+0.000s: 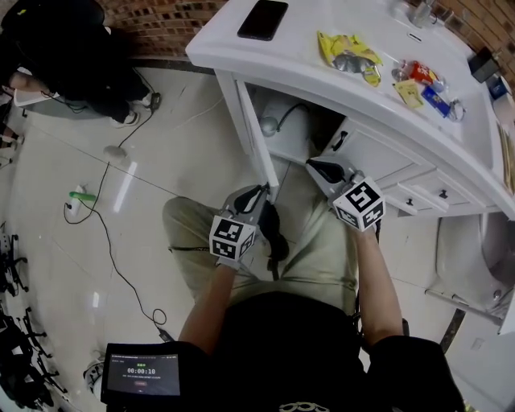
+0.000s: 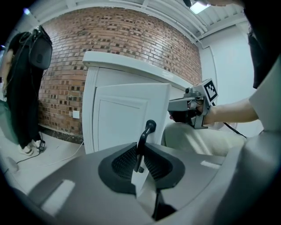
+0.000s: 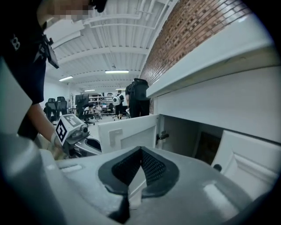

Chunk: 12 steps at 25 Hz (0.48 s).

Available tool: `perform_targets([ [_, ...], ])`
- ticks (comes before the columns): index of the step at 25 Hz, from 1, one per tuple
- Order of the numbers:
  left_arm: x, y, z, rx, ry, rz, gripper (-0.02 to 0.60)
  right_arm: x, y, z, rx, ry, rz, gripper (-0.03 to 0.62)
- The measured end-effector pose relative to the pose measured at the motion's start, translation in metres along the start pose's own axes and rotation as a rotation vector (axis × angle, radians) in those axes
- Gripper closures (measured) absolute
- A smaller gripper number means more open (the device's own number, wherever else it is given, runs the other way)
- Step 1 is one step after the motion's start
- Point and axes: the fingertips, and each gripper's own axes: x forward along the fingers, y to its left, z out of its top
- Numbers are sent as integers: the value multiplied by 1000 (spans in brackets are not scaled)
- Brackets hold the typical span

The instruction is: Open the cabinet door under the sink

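**Left door under sink open, left claw on its handle**

Counts: 2 grippers, each with 1 marker cube. 2 cabinet doors. 1 phone, 1 yellow packet, and a few small packets I can't count cleanly.

- Left gripper (image 2: 139, 154): jaws narrow, ribbed black pads clamped on the door handle (image 2: 145, 137). The handle is a slim, curved black bar with a rounded end.
- Open door (image 2: 125, 117): white, flat panel with a recessed frame. It is swung out from the cabinet front, edge-on just beside the left gripper in the head view.
- Right gripper (image 3: 140, 151): pads meet at the tips, nothing between them. It is in the air in front of the open compartment, apart from the closed door (image 1: 366, 157).
- Closed door has its own black handle (image 1: 339, 141). Two small dark knobs (image 1: 409, 201) sit on the drawer fronts to its right.
- Inside the opening there is a round metal fitting (image 1: 268, 125) and a dark hose.

Countertop (image 1: 302, 60): white, smooth, rounded edge. Phone (image 1: 262, 19) is black, flat and rectangular. Yellow packet (image 1: 348, 55) is crinkled foil. Small packets (image 1: 422, 84) are red, yellow and blue.

Room: red-brown brick wall (image 2: 131, 39) and a glossy pale tile floor (image 1: 177, 161) with thin black cables (image 1: 105, 225) trailing across it. One person in dark clothes (image 1: 64, 56) is at the far left.
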Motion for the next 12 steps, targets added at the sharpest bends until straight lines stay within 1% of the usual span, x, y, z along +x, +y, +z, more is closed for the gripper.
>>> perform_targets([
  [3,-9,11,-3,0,-5,27,520,8,1,0,9,-6,10,603],
  [6,-11,20,-5,36,3,49,526,13,-5,-1,43,-31,18,603],
  [9,-17,29,-7,62,7,65,529,22,-1,-1,40,-25,29,603],
  [12,-28,43,-8,49,-4,99,531,32,5,-2,27,-7,39,603],
])
